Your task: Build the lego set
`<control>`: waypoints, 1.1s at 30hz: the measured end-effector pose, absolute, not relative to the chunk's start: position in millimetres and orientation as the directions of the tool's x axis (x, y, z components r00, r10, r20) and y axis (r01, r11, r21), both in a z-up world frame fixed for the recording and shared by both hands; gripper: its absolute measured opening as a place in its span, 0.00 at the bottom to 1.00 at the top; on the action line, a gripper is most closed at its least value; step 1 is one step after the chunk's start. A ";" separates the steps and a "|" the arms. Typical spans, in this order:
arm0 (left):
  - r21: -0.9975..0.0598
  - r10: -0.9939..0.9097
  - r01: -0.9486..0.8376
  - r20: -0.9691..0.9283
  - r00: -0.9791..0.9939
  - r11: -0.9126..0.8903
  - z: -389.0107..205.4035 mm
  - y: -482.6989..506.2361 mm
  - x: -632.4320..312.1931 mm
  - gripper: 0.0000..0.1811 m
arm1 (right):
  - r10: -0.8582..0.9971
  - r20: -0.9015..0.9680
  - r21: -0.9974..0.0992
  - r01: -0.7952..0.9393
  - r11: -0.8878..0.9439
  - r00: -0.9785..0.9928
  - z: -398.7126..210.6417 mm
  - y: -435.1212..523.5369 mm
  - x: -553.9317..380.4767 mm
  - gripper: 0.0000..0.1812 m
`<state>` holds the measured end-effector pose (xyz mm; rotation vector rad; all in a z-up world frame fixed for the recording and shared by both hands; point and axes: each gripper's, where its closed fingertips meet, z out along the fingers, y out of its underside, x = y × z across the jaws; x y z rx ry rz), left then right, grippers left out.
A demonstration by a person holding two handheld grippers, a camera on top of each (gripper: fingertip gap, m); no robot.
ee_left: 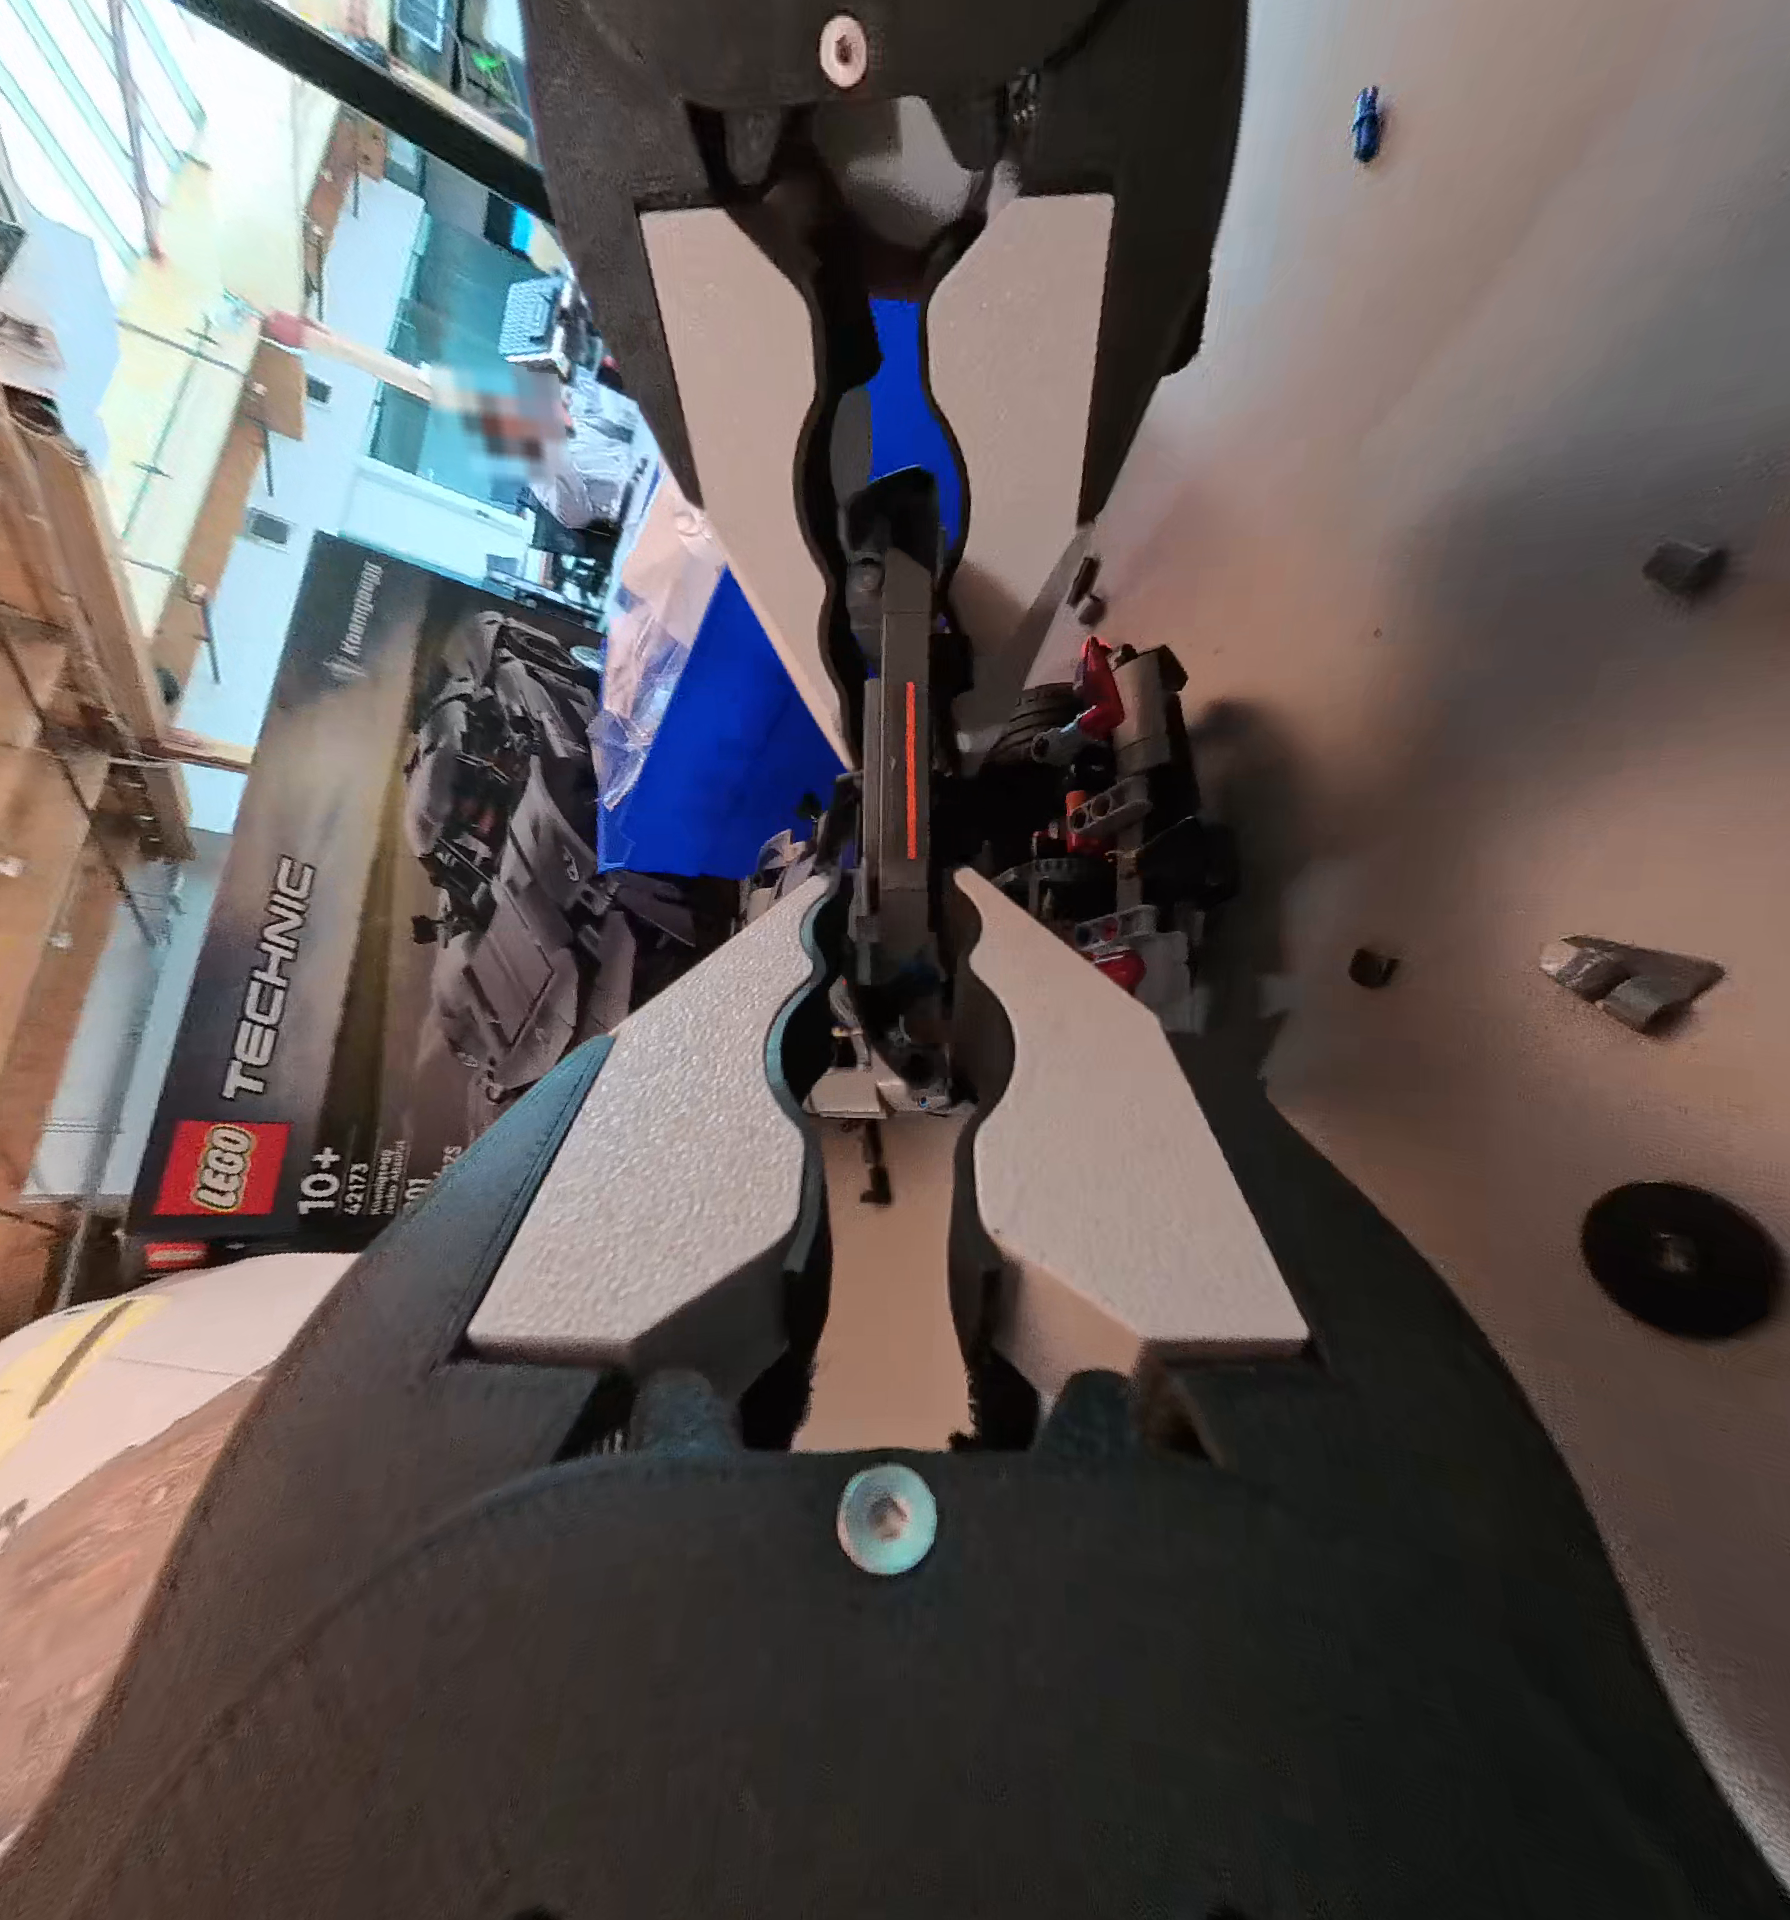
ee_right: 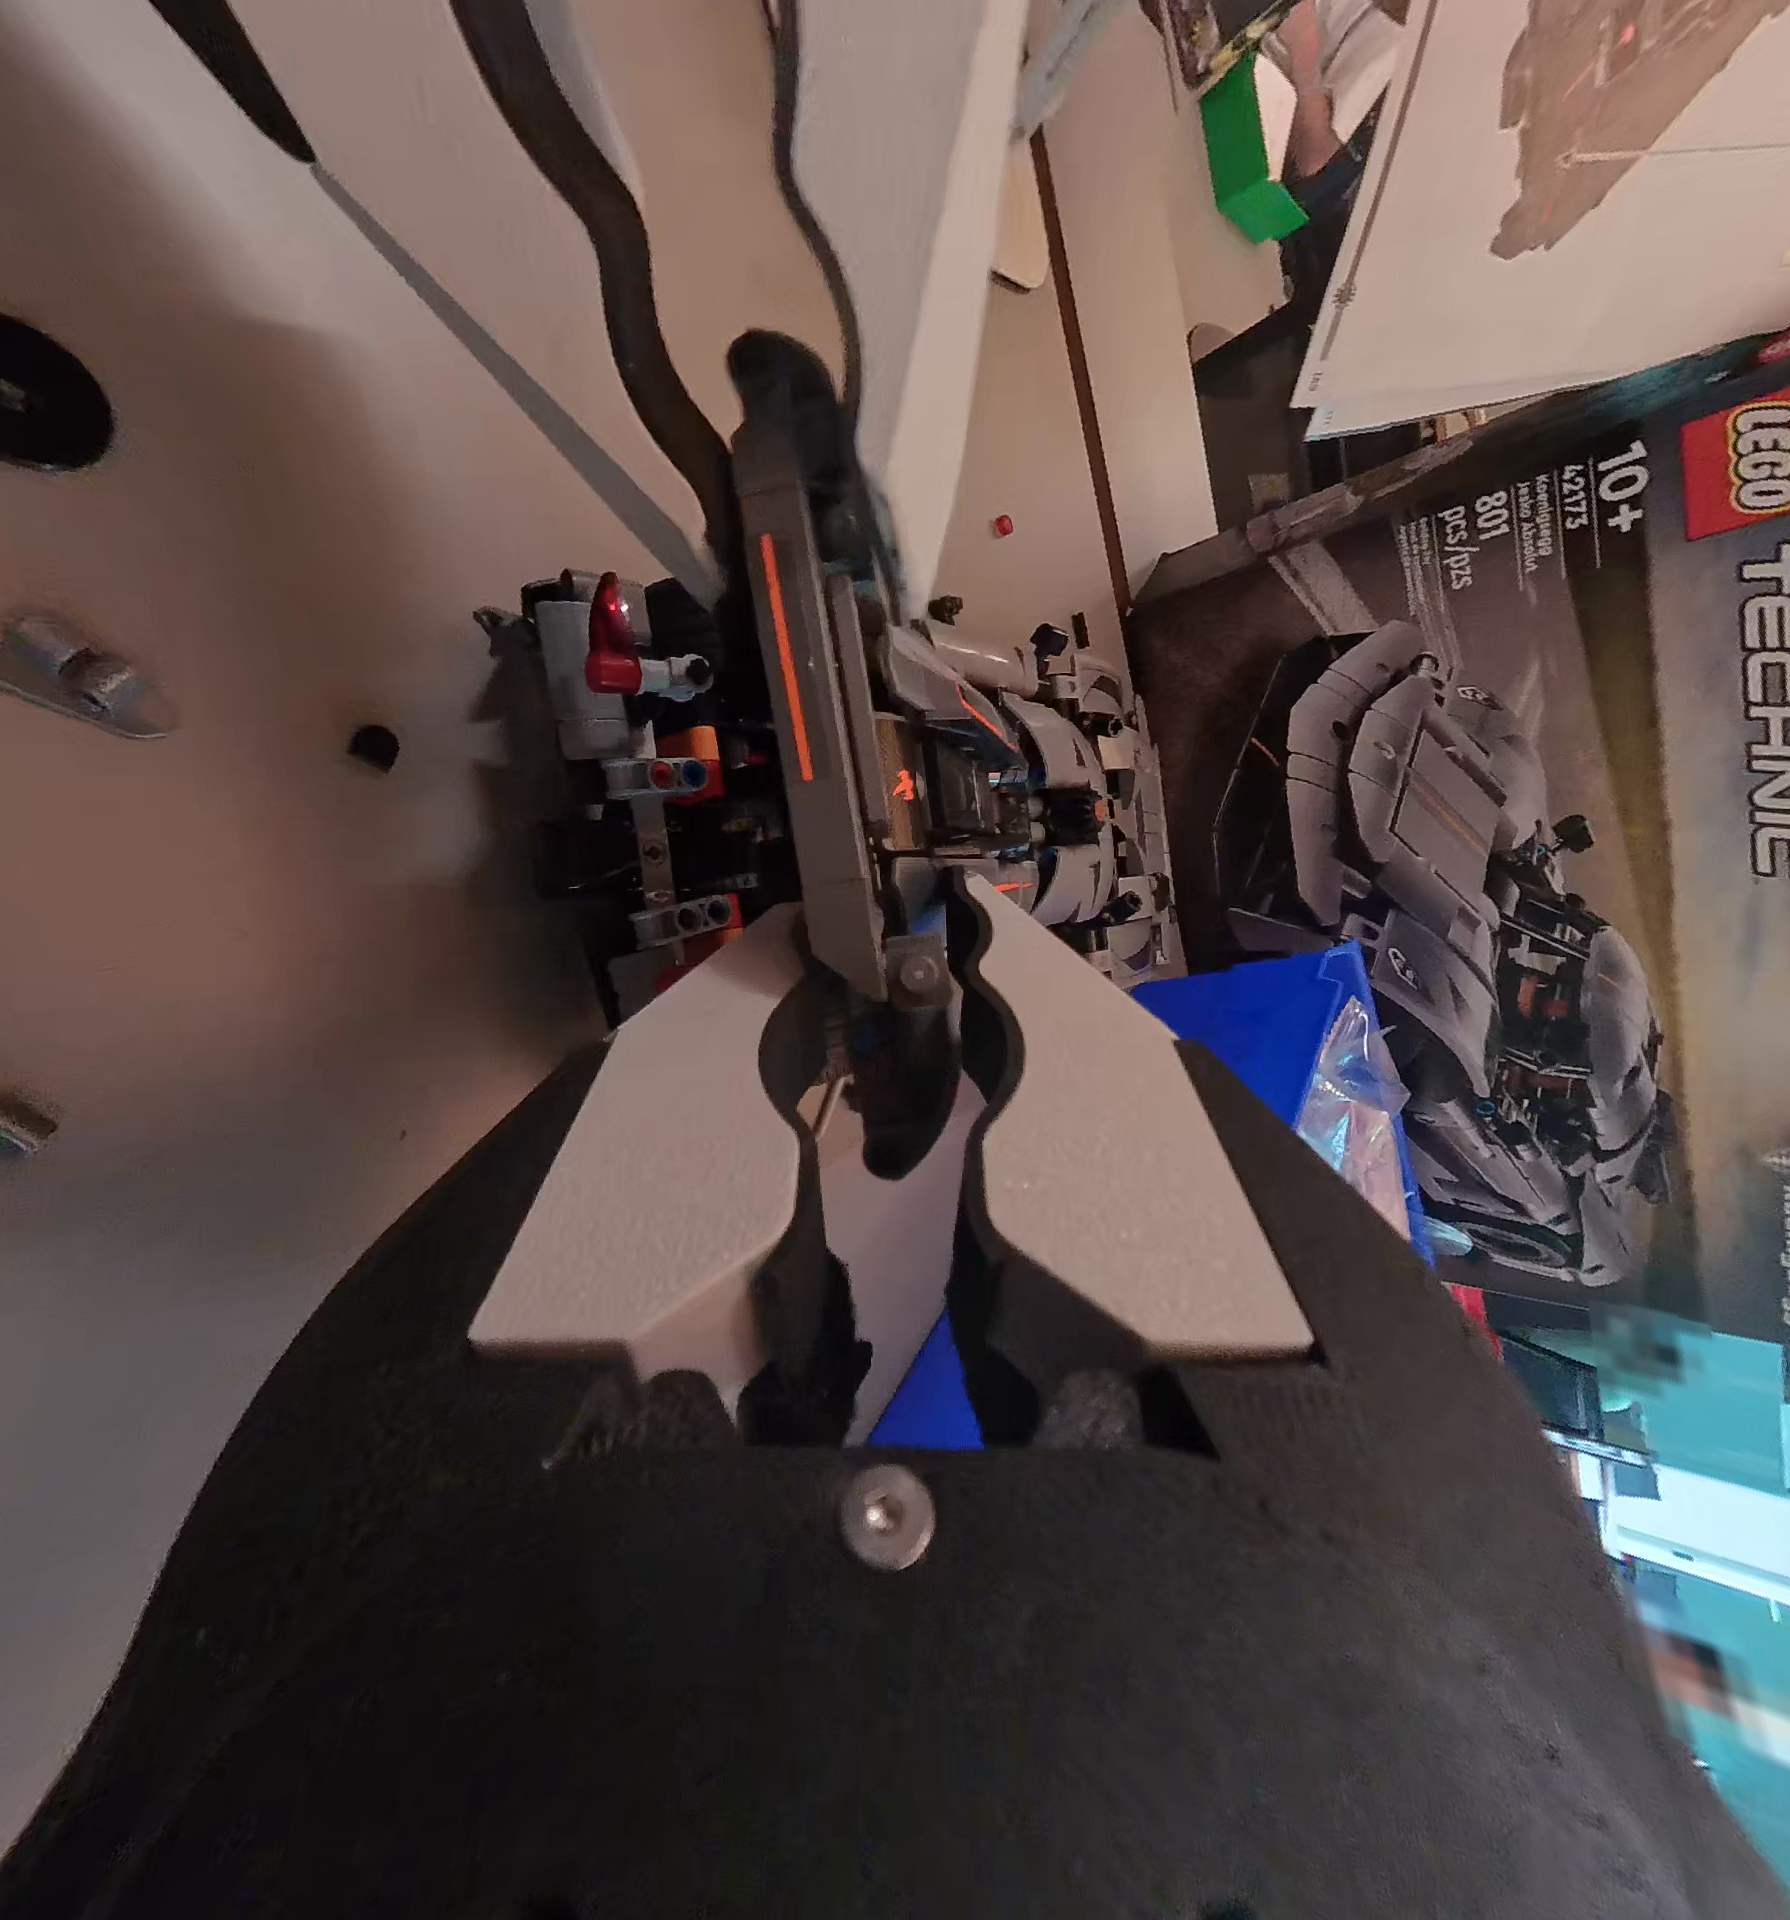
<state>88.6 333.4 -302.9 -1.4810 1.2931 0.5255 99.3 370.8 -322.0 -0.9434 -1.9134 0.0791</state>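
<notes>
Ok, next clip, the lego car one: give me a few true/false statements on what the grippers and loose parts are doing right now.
1. Both grippers close on the same dark grey panel with the orange stripe. True: the left gripper and the right gripper meet it from opposite ends.
2. The partly built car hangs in the air, clear of the table. False: it rests on the white table.
3. A black round disc lies loose on the table. True.
4. The set's box lies flat under the car. False: it stands behind the car.
5. The blue bin holds a clear plastic bag. True.
</notes>
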 end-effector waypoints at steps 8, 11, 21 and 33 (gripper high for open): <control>-0.408 -0.450 -0.897 -0.841 0.299 0.167 -309.4 323.6 100.2 0.04 | 0.764 0.621 -0.479 0.684 0.549 -0.178 -326.7 370.0 116.4 0.20; -0.399 -0.436 -0.902 -0.850 0.296 0.164 -306.8 323.4 97.5 0.04 | 0.858 0.508 -0.491 0.792 0.362 -0.077 -336.1 375.9 141.7 0.25; -0.280 -0.360 -0.932 -0.914 0.186 0.231 -305.6 308.1 111.2 0.04 | 0.792 -0.558 -0.676 0.418 -0.607 0.248 -285.6 332.0 151.1 0.30; -0.200 -0.340 -0.955 -0.933 0.118 0.217 -315.9 310.2 108.3 0.04 | 0.535 -0.828 -0.456 0.355 -0.816 0.167 -306.4 347.0 147.3 0.32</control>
